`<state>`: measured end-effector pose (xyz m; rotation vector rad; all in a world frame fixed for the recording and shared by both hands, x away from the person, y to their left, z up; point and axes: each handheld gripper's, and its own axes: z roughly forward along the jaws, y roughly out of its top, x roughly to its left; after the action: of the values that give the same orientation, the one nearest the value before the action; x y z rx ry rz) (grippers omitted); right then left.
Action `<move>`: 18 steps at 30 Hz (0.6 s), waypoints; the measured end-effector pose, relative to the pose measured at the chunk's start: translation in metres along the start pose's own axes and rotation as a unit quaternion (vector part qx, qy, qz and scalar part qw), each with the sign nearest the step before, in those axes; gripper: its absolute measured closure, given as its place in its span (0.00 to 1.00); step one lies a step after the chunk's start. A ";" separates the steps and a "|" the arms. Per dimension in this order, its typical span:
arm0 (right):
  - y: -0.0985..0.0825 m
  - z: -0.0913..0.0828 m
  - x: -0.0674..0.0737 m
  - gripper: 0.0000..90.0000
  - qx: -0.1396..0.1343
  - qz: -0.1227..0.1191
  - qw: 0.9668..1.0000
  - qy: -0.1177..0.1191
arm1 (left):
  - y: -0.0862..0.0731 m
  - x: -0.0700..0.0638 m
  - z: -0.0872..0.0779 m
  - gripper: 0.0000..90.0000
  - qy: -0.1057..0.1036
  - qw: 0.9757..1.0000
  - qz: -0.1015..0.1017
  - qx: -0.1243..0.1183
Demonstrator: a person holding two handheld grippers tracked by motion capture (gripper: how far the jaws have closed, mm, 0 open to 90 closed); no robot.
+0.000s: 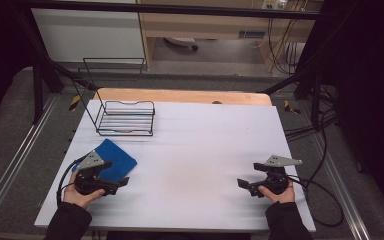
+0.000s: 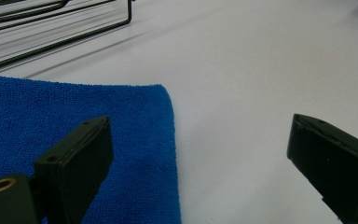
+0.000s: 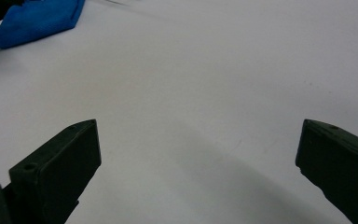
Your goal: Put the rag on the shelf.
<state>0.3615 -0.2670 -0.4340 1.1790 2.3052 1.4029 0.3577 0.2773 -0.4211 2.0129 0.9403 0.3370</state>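
High view: a white table (image 1: 195,150) is seen from above, with a person's forearms entering from the bottom edge. The left gripper (image 1: 117,175) is held in the left hand (image 1: 77,195) near the table's front left corner, and the right gripper (image 1: 247,176) is held in the right hand (image 1: 277,192) near the front right; the two are well apart. A folded blue cloth (image 1: 116,156) lies flat on the table just beside and partly under the left gripper. A black wire rack (image 1: 125,119) stands behind the cloth, toward the far left of the table, apart from it. A grey three-cornered plate is carried on top of each gripper.

Left gripper view: the two black jaws are spread wide and nothing is held between them. One jaw is seen over the blue cloth (image 2: 74,107), the other over bare table; the cloth's edge runs between them. Wires of the rack (image 2: 56,28) are seen at the upper left.

Right gripper view: the jaws are likewise spread wide and released, with bare white table (image 3: 191,93) between them. The blue cloth (image 3: 37,21) appears far off at the upper left.
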 end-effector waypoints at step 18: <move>-0.001 0.002 0.002 0.01 0.005 -0.002 1.000 -0.004 | 0.013 -0.004 0.005 0.07 0.005 1.000 0.004 0.013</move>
<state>0.3611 -0.2645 -0.4351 1.1810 2.3089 1.3847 0.3644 0.2668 -0.4130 2.0409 0.9475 0.3419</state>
